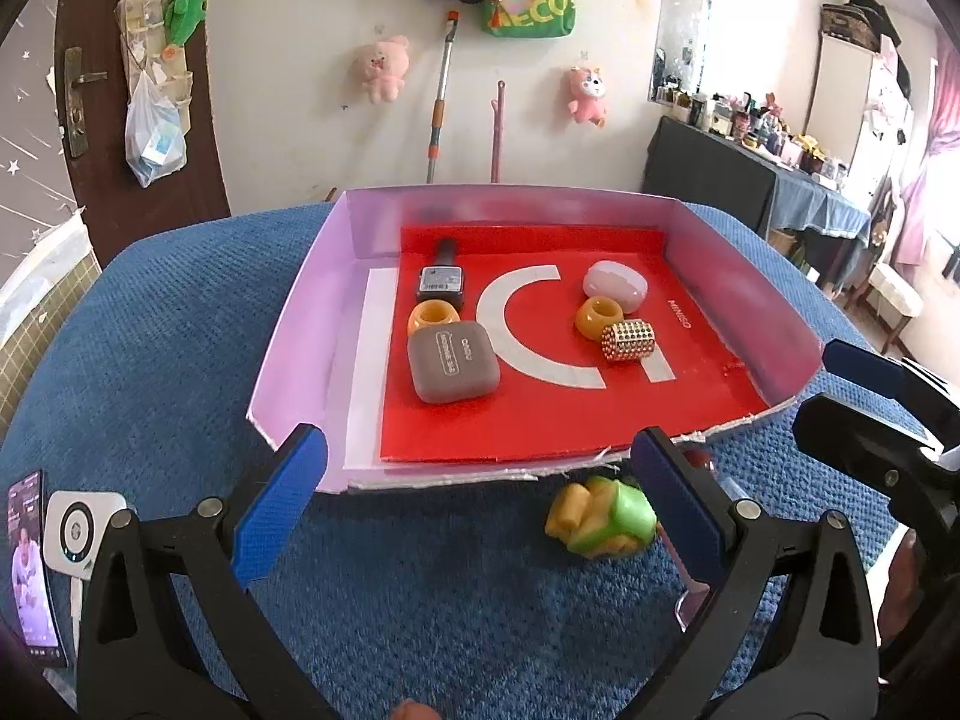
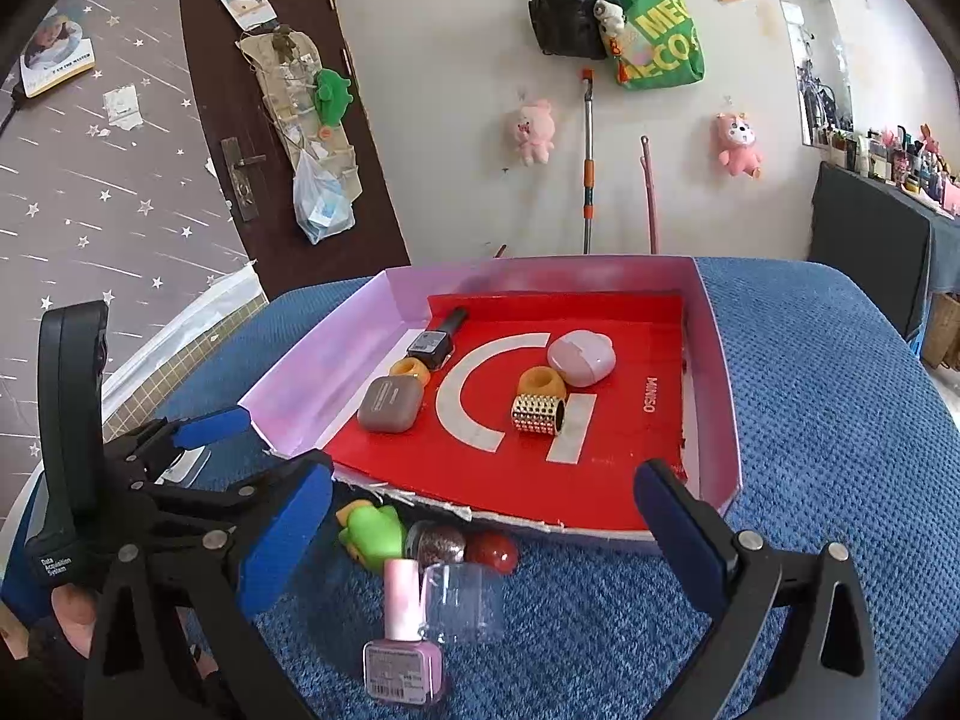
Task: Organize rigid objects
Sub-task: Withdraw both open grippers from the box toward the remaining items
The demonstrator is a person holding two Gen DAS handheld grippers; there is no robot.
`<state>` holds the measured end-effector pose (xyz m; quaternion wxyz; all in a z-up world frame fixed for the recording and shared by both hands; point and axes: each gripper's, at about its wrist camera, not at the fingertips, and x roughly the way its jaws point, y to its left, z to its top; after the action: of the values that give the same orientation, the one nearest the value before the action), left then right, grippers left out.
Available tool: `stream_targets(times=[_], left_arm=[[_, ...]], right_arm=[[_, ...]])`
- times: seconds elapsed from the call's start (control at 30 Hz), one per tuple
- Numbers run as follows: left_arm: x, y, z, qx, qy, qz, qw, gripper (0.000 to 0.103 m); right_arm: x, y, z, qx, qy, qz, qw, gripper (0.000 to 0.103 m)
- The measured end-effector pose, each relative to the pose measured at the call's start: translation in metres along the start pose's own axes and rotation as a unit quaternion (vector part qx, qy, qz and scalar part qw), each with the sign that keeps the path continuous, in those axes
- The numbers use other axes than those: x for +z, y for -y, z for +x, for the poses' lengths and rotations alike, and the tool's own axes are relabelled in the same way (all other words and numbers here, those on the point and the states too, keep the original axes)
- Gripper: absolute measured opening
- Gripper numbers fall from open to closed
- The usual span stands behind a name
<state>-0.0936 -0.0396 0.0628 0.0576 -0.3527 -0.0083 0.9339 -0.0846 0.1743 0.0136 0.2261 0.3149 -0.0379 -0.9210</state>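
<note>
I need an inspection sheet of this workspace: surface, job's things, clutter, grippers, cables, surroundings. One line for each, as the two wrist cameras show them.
Surface: blue cloth over the table.
Job's things: open box with red floor holds a grey case, pink case, two orange rings, gold roller, dark bottle. Outside its near edge: green toy, glitter bottle, red ball, clear cup, pink nail polish.
Clutter: phone and white device at the left edge.
Grippers: left gripper and right gripper, jaws open, empty.
Cables: nothing seen.
Surroundings: door, plush toys, bags on the wall.
</note>
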Motion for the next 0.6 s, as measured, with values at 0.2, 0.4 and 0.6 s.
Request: stream_targets(times=[0.2, 0.4, 0.6], left_arm=[[-0.006, 0.001, -0.007, -0.002, 0.000, -0.004, 1.0000, 0.103], [-0.017, 0.004, -0.009, 0.000, -0.006, -0.004, 1.0000, 0.103], [-0.027, 0.009, -0.011, -0.001, -0.011, 0.003, 0.9999, 0.103]], right_arm=[[-0.010, -0.002, -0.009, -0.004, 0.003, -0.001, 1.000, 0.103], [-0.027, -0.002, -0.013, -0.006, -0.004, 0.007, 1.000, 0.103], [-0.040, -0.001, -0.019, -0.013, -0.003, 0.013, 1.000, 0.103]])
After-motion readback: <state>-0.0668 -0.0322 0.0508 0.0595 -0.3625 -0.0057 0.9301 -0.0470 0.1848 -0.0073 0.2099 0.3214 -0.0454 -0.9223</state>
